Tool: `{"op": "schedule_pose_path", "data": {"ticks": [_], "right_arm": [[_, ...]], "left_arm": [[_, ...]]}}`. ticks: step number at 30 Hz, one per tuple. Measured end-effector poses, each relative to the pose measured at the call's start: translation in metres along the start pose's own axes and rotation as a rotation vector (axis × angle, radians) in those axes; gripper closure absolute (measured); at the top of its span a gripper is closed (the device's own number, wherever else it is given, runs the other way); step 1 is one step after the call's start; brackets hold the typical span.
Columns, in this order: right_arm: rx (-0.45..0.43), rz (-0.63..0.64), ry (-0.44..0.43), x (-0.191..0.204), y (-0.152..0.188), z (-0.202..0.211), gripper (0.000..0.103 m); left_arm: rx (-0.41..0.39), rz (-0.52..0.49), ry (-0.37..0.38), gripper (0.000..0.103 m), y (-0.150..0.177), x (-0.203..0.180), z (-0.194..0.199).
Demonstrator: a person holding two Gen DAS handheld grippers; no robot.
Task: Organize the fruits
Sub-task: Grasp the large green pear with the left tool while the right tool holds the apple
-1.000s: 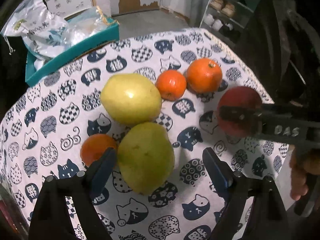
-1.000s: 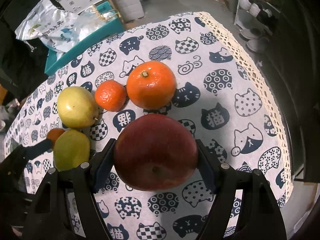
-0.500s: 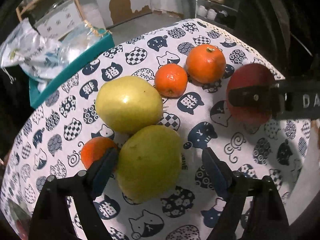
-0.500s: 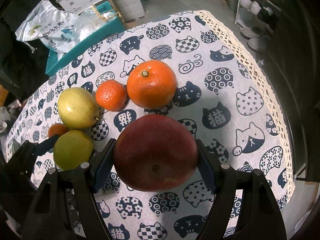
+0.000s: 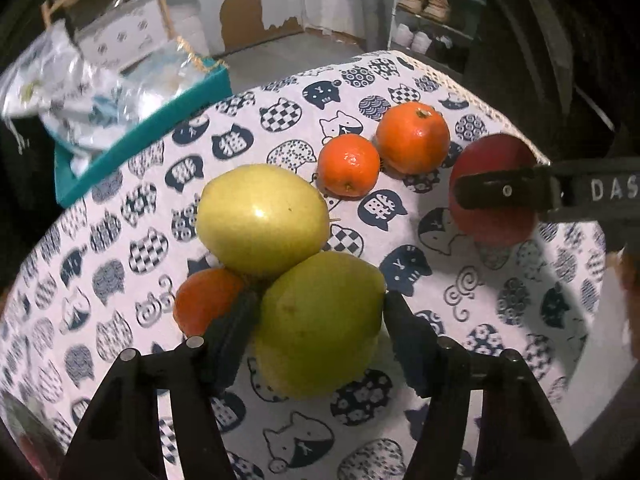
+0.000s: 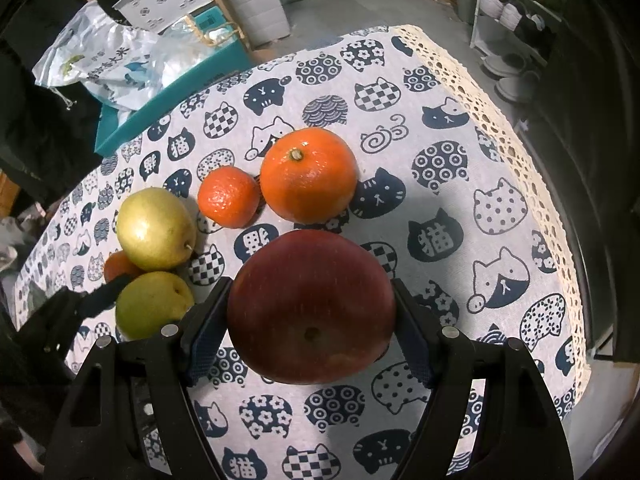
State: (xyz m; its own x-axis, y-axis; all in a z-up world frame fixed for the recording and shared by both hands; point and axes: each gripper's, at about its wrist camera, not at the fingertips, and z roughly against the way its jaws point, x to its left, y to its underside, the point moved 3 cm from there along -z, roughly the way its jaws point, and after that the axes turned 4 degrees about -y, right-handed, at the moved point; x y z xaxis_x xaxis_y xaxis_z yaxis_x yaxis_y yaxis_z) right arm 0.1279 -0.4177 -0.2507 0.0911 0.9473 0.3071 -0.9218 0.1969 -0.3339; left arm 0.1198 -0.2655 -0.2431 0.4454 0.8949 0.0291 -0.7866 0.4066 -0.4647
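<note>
While our left claw (image 5: 320,312) is closing around the green-yellow pear (image 5: 320,320), our right claw (image 6: 310,312) pinches the round red apple (image 6: 310,304); next, lift both.

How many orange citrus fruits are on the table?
3. A large orange above the red apple, a smaller mandarin touching its left side, and a third half hidden behind the pears; more could be hidden.

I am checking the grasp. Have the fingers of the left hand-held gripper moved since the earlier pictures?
Yes. The left hand-held gripper is closing: its fingers came inward and now touch the greenish pear, which has not shifted beside the yellow pear.
</note>
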Motion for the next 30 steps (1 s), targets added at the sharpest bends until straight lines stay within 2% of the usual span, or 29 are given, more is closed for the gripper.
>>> {"op": "schedule_pose_path", "data": {"ticks": [4,9,14,21,23,30], "right_arm": [[-0.004,0.006,-0.003,0.004,-0.001,0.002,0.027],[-0.004,0.012,-0.003,0.008,-0.001,0.003,0.027],[-0.013,0.029,-0.011,0.016,-0.001,0.006,0.027],[-0.001,0.065,-0.017,0.032,0.003,0.005,0.027],[0.004,0.070,-0.014,0.033,0.005,0.004,0.027],[-0.006,0.050,-0.014,0.026,0.005,0.008,0.027]], "left_arm": [[0.022,0.081,0.049,0.038,0.007,0.011,0.009],[0.022,0.097,0.056,0.040,0.018,0.016,0.027],[0.021,0.131,0.058,0.051,0.023,0.028,0.042],[0.022,0.162,0.092,0.050,0.026,0.036,0.040],[0.037,0.171,0.098,0.044,0.029,0.036,0.036],[0.074,0.161,0.100,0.041,0.031,0.028,0.010]]}}
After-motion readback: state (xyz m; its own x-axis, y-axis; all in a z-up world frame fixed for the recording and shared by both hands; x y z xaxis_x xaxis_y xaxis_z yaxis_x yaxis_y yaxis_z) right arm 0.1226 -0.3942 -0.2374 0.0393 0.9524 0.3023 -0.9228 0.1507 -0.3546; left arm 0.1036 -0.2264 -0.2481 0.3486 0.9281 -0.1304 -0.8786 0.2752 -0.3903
